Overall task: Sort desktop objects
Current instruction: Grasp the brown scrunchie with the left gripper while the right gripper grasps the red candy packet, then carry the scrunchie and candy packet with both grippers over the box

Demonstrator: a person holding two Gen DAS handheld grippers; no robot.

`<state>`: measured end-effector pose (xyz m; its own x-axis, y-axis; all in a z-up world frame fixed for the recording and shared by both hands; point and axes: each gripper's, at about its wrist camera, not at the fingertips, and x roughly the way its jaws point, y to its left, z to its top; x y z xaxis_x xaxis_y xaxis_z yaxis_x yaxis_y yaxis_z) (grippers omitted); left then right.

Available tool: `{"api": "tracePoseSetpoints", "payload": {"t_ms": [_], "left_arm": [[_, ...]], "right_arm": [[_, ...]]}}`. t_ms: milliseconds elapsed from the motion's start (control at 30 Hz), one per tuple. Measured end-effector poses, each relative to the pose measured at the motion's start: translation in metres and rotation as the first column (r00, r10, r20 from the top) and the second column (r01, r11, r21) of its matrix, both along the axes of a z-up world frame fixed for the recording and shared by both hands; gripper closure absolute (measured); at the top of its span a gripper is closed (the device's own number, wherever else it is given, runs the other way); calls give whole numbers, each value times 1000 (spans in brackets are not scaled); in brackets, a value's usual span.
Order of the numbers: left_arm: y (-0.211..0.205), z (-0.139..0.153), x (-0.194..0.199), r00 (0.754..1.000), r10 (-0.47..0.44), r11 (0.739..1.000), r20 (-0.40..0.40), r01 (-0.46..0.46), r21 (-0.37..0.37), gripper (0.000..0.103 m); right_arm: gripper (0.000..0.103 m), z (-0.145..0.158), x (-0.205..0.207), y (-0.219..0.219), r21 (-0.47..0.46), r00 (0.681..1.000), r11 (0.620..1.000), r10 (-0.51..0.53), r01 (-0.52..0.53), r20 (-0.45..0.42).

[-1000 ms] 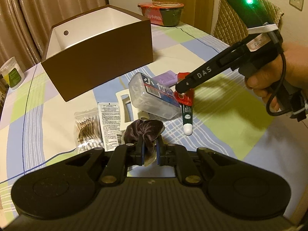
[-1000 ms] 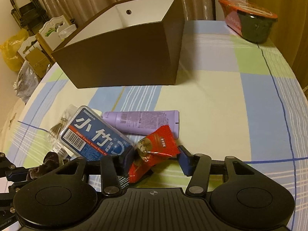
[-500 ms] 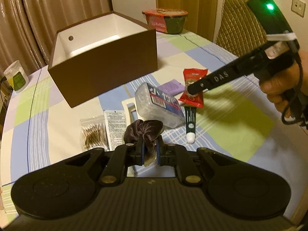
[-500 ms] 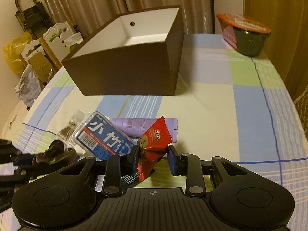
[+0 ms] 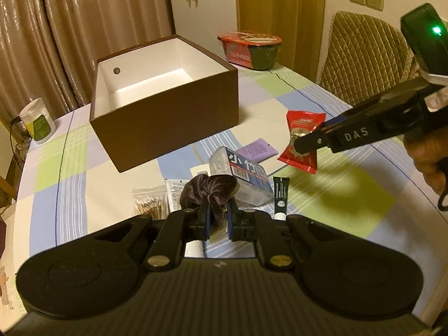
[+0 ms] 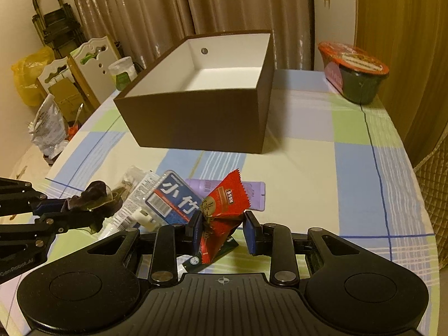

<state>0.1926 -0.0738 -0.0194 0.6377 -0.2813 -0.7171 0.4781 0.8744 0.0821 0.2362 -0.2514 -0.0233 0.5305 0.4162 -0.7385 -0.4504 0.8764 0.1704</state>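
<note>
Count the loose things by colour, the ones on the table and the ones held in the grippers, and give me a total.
Red: 1, snack packet
Purple: 2, scrunchie, tube
Green: 1, small tube
Clear: 3, floss box, cotton swabs, sachet
Total: 7

Left gripper (image 5: 217,219) pitched down over the table's near edge, jaws clamped tight on a dark scrunchie (image 5: 208,191). Right gripper (image 6: 224,231) angled down alongside, jaws pinching a red packet (image 6: 221,215); hand (image 5: 429,156) wrapping its handle.
</note>
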Motion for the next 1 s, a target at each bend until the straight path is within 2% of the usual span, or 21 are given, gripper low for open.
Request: {"api": "tracePoseSetpoints", "payload": {"t_ms": [367,600,1000], "left_arm": [[11,11,8,998,55,998,10,-55,-18,95],[18,19,27,995,90,995,29,-89,-33,95],[31,49,96,982,136,990,131,-130,-51,95]], "right_arm": [[73,16,4,15,-2,999,999,34,-34,36],[73,29,18,30,-4,995,998,67,-67,75],[73,66,89,66,-6,973,994,106,-107,207]]}}
